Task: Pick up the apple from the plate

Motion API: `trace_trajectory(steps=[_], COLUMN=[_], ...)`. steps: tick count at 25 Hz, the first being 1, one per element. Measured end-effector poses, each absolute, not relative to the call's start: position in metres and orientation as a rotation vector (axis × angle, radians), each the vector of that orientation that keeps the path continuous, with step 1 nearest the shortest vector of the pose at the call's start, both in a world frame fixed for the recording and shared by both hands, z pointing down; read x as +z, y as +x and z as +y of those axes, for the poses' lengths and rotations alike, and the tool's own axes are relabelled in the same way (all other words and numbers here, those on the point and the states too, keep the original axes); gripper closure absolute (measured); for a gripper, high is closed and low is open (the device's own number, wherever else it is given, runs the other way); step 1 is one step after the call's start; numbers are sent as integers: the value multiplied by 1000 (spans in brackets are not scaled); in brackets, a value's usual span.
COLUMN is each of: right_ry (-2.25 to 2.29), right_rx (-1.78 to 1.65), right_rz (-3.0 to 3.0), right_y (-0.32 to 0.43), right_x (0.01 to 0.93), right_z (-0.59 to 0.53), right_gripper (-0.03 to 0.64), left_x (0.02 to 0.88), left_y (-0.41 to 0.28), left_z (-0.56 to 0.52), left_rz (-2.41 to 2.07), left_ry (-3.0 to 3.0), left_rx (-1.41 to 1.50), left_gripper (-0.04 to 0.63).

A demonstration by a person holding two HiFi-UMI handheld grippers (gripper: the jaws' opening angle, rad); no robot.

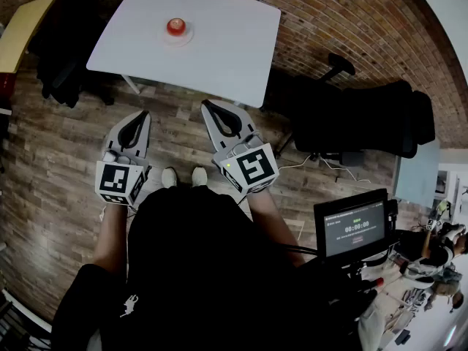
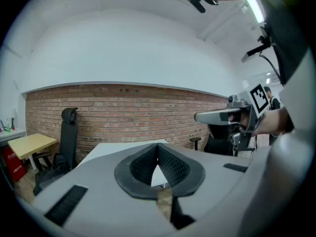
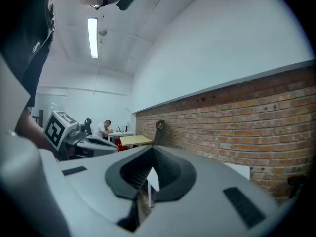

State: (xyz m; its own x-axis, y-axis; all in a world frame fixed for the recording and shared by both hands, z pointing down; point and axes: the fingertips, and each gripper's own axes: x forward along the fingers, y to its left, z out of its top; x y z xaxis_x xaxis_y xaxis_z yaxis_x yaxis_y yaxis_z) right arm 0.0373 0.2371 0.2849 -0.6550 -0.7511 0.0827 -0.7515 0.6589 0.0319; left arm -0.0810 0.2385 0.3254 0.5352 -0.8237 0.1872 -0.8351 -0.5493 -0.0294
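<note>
Red apple (image 1: 175,26) is seen on the plate (image 1: 188,39) at twelve o'clock. It could be knocked off by left gripper (image 1: 142,114) and right gripper (image 1: 207,104), both pressed together.

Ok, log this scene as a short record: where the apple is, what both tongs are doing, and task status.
apple: on the plate, on the white table
left tongs: shut, empty, short of the table
right tongs: shut, empty, short of the table
status: apple not yet picked up
nearby: black office chair right of the table
</note>
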Motion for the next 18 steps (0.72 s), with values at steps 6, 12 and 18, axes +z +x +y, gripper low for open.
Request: trace_trajectory(steps=[6, 12, 18], right_ry=[1266, 1265, 1248], right_rx=[8, 25, 96], right_rz=[-2774, -2784, -2839], right_y=[43, 66, 82], right_x=[290, 291, 294], right_z=[239, 241, 244], right_gripper=[614, 614, 614], left_x=[331, 326, 333], left_y=[-76, -51, -36], left_z=[239, 244, 250], left_rz=[-1463, -1440, -1433], left_ry=[2694, 2686, 2666], left_rx=[286, 262, 287], left_gripper=[589, 589, 589])
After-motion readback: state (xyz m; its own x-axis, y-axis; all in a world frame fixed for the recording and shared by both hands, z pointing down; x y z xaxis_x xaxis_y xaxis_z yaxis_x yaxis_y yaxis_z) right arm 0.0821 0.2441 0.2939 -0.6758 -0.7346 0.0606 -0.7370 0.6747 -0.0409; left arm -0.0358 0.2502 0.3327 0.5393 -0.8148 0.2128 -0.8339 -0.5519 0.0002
